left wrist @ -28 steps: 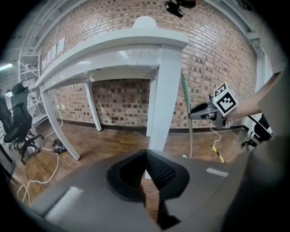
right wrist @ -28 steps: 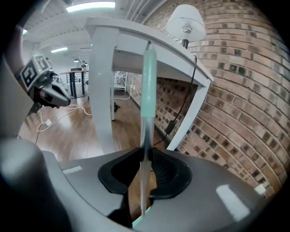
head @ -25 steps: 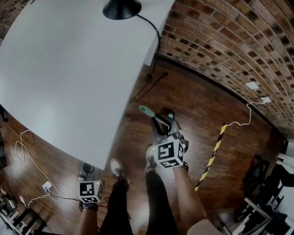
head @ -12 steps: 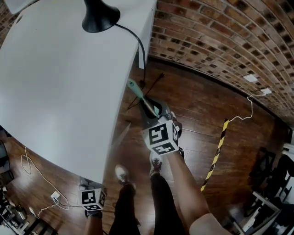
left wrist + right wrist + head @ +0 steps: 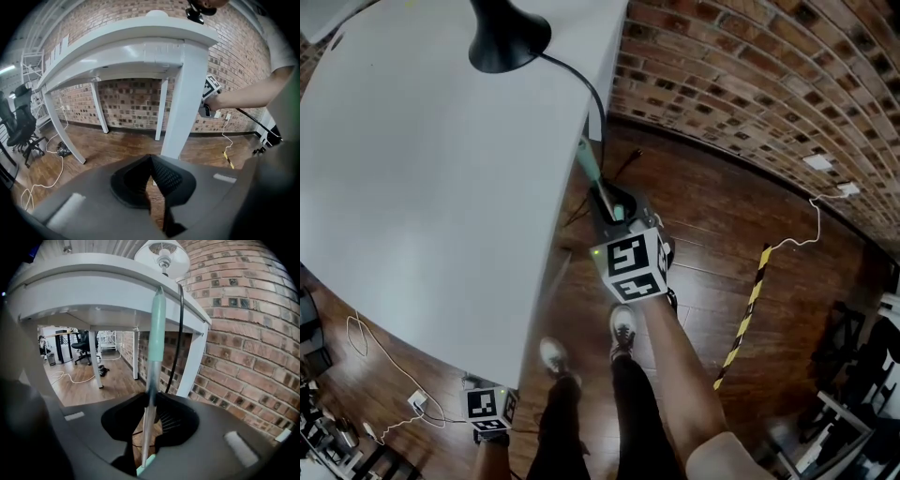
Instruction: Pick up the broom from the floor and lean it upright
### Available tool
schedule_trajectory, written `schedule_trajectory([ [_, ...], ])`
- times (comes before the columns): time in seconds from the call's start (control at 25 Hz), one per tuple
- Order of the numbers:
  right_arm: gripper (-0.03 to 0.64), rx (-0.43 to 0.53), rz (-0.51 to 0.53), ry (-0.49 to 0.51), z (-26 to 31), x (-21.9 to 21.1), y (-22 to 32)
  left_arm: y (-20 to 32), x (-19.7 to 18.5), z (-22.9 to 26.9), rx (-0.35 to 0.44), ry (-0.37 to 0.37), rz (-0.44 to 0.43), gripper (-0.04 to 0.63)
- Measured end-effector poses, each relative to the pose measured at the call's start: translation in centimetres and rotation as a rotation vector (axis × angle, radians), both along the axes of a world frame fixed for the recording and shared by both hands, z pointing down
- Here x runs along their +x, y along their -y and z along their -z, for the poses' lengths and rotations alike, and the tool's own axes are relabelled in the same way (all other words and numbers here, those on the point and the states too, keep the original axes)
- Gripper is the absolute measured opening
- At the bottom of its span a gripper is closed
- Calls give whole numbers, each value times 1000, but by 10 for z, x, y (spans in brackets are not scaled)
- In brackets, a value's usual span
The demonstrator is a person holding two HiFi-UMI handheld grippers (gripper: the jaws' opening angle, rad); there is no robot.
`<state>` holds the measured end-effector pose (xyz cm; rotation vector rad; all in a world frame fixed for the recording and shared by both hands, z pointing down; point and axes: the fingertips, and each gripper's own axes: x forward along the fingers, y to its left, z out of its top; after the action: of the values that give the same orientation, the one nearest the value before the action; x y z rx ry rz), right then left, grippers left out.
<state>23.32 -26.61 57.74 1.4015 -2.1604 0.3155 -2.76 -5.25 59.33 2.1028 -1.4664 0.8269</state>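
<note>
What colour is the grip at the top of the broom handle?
The broom's grip is mint green; clearest in the right gripper view.

Mint-tipped silver broom (image 5: 157, 329); white table (image 5: 422, 169)

broom (image 5: 157, 324) 1 | left tongs (image 5: 151, 159) + right tongs (image 5: 150, 398) = 2 | white table (image 5: 422, 169) 1 | lamp (image 5: 508, 37) 1 | shoes (image 5: 553, 357) 2

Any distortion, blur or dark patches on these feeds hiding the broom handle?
Head view: sharp, though the brick wall bows with lens distortion. Right gripper view: black fisheye corners, yet the broom handle reads crisp between the jaws of the right tool. Left gripper view: same black corners; the legs of the white table curve.
</note>
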Motion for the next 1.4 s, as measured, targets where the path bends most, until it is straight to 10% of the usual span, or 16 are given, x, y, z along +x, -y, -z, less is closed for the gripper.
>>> schedule_trajectory([
  [1.24,174,11,-74,13,-8,6,-15,-11,-3,-13,-28,-22,10,1],
  [1.4,34,20,-124,29,-4,14,-48,-5,-3,2,11,-39,10,2],
])
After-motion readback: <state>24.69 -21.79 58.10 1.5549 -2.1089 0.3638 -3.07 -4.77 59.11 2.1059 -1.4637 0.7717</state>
